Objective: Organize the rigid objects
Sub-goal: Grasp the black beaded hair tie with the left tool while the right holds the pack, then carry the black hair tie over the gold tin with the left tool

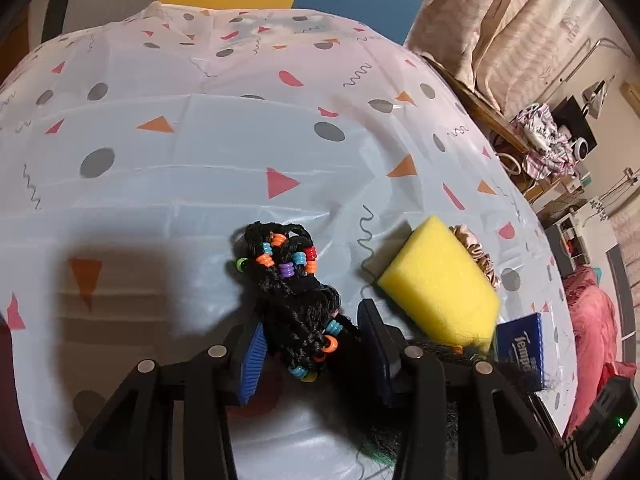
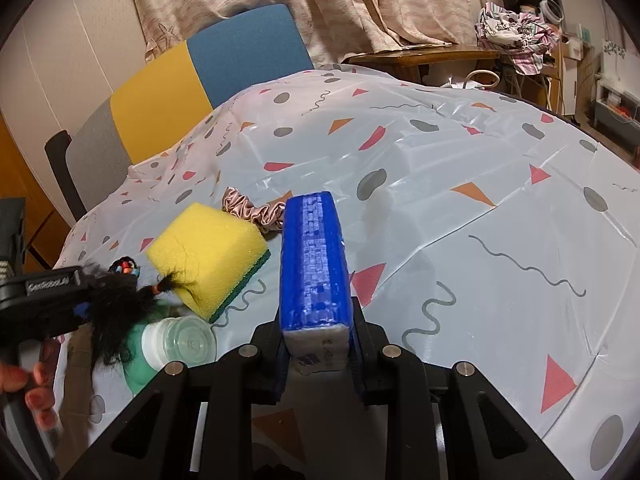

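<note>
Tablecloth [image 1: 200,128] | left claw [image 1: 310,344] grips braids [image 1: 296,292], ends hidden | right claw [image 2: 316,344] clamps tissue pack [image 2: 314,264]

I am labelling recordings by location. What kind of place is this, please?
Probably a lived-in room at home: long curtains hang behind, a fabric chair stands at a table under a patterned plastic cloth, and clothes are heaped on a wooden side table.

tablecloth [image 1: 240,128]: glossy plastic | sponge [image 1: 436,280]: porous foam | scrunchie [image 2: 256,210]: satin
</note>
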The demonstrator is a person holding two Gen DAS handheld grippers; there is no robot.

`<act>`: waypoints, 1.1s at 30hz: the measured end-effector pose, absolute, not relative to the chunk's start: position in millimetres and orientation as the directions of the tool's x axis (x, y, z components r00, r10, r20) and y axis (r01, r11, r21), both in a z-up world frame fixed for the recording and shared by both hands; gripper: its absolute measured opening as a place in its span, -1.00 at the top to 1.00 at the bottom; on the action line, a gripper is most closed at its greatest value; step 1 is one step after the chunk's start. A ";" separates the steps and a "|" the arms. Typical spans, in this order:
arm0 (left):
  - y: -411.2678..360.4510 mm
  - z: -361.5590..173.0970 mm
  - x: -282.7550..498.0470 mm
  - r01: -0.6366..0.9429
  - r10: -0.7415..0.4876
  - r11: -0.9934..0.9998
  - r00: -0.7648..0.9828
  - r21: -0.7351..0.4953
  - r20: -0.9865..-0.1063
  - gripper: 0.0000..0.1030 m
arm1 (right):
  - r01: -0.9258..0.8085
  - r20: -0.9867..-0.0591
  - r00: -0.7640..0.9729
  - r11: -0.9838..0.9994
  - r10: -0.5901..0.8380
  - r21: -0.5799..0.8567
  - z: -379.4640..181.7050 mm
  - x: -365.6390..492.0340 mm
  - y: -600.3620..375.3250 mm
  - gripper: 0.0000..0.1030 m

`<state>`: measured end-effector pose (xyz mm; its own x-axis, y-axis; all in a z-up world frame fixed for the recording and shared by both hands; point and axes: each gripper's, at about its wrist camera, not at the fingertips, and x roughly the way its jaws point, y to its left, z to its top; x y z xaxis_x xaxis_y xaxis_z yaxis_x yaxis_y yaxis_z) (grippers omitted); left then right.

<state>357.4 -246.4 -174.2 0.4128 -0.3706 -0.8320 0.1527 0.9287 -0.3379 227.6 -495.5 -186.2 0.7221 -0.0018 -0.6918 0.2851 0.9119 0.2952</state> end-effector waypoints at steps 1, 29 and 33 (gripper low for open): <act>-241.4 -172.4 353.1 0.149 -0.375 0.927 0.421 -0.345 -0.826 0.30 | 0.286 -0.692 0.722 0.913 -0.004 0.293 -186.1 227.8 -495.0 0.51; -122.1 -108.7 177.2 0.221 -0.496 0.862 0.549 -0.455 -0.673 0.39 | 0.325 -0.675 0.726 0.929 -0.127 0.175 -175.9 222.5 -483.6 0.52; -92.3 -99.1 158.7 0.202 -0.478 0.869 0.582 -0.452 -0.658 0.39 | 0.314 -0.636 0.754 0.941 -0.165 0.127 -166.7 216.1 -473.1 0.52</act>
<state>158.7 -92.3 -99.1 0.5817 -0.4779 -0.6582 0.2023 0.8688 -0.4520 216.1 -473.1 -166.7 0.7538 -0.1651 -0.6361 0.3136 0.9410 0.1274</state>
